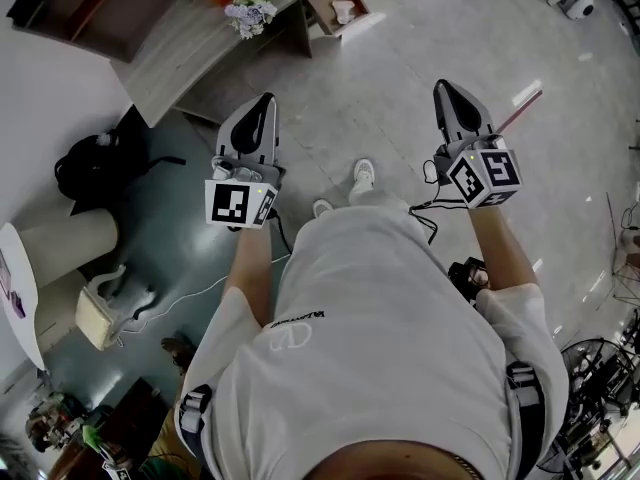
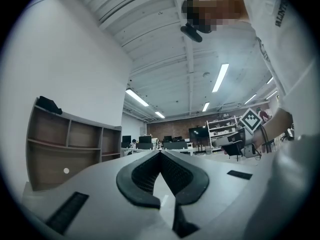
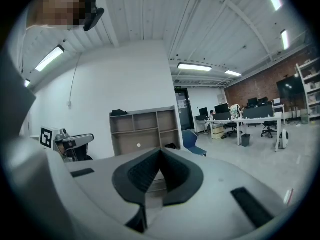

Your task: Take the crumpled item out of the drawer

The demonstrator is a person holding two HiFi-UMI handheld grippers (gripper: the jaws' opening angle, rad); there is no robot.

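Note:
I see no crumpled item that I can name for certain. In the head view, an open wooden compartment [image 1: 335, 6] at the far end of the shelf unit holds a small pale thing [image 1: 343, 11]. My left gripper [image 1: 264, 101] and right gripper [image 1: 444, 88] are held up in front of the person's chest, well short of that unit and pointing forward. Both are shut with nothing between the pads. The left gripper view has its jaws [image 2: 160, 153] meeting at the tips. The right gripper view shows the same [image 3: 160, 150], aimed toward a wooden shelf unit [image 3: 144, 130].
A bunch of flowers [image 1: 250, 3] stands on the shelf unit's top [image 1: 190, 53]. A black backpack [image 1: 95, 163] lies on the floor at left, near a white round table [image 1: 18, 293]. A fan [image 1: 600, 368] stands at the lower right. Office desks [image 3: 245, 119] and chairs fill the far room.

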